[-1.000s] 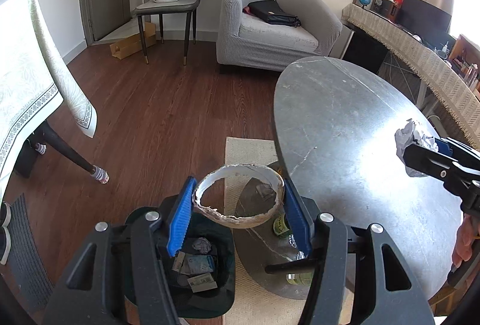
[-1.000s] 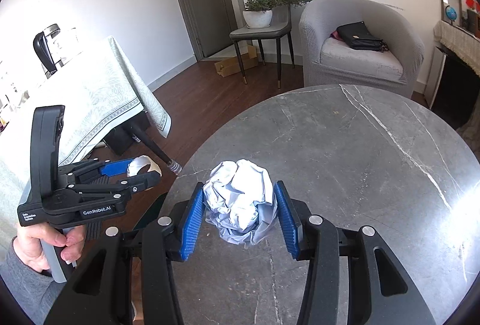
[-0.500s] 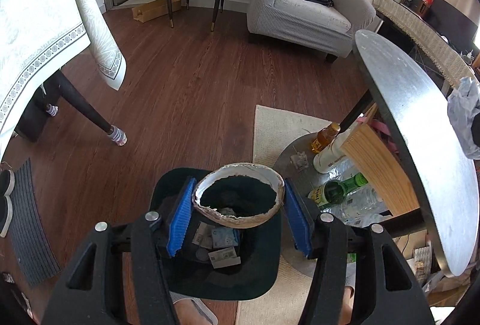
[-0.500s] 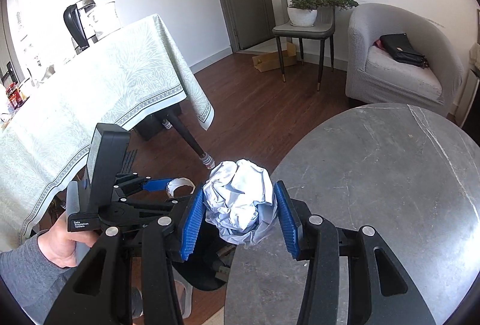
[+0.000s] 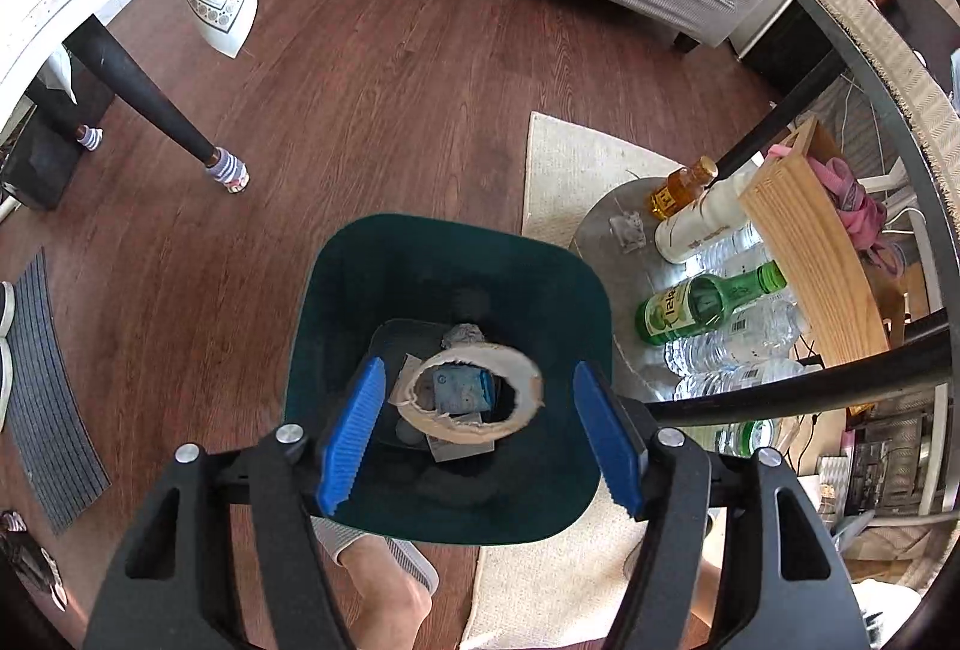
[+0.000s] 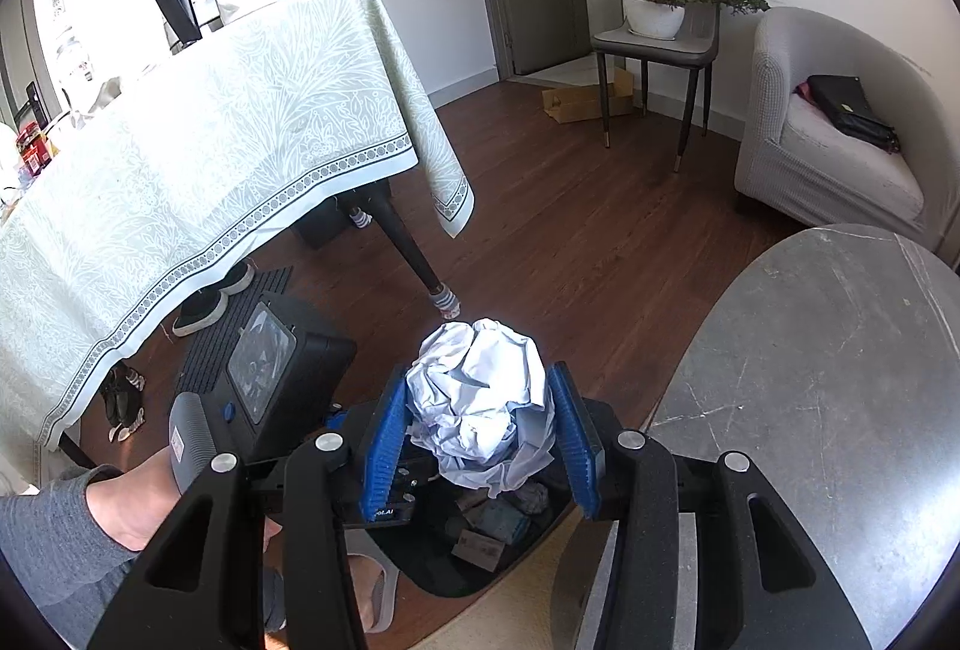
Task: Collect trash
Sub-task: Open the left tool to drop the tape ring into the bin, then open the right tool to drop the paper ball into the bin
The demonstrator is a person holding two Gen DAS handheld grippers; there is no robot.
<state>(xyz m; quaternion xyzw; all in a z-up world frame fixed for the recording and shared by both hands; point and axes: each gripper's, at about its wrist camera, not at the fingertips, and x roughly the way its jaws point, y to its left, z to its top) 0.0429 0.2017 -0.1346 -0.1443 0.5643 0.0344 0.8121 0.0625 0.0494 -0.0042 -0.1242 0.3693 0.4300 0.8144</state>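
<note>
The left claw (image 5: pixel 474 431) is over the dark green trash bin (image 5: pixel 360 290), its blue pads spread wide with nothing between them. The torn tape ring (image 5: pixel 474 398) shows in the gap between the pads, apart from both, with the trash in the bin's bottom behind it; whether it has landed there cannot be told. Only the left wrist view looks straight down into the bin, where a blue packet (image 5: pixel 459 389), a grey wad (image 5: pixel 463 333) and paper scraps lie at the bottom.

That view also shows what sits to the right of the bin: a low round shelf with a green glass bottle (image 5: pixel 708 299) lying on its side, clear water bottles (image 5: pixel 738 338), a white bottle (image 5: pixel 702 224) and an amber bottle (image 5: pixel 681 185), beside a wooden box (image 5: pixel 810 254) holding pink cloth.

The right wrist view shows the right claw (image 6: pixel 480 434) closed on the crumpled white paper (image 6: pixel 480 398), pressed by both blue pads. The paper is above the near edge of the bin (image 6: pixel 432 554), which is mostly hidden by the left gripper's body and the person's left hand (image 6: pixel 150 500). Only this view shows the grey stone counter (image 6: pixel 828 380) on the right, the tablecloth (image 6: pixel 198 140) on the left, and the chair with a potted plant (image 6: pixel 660 2) far off.
</note>
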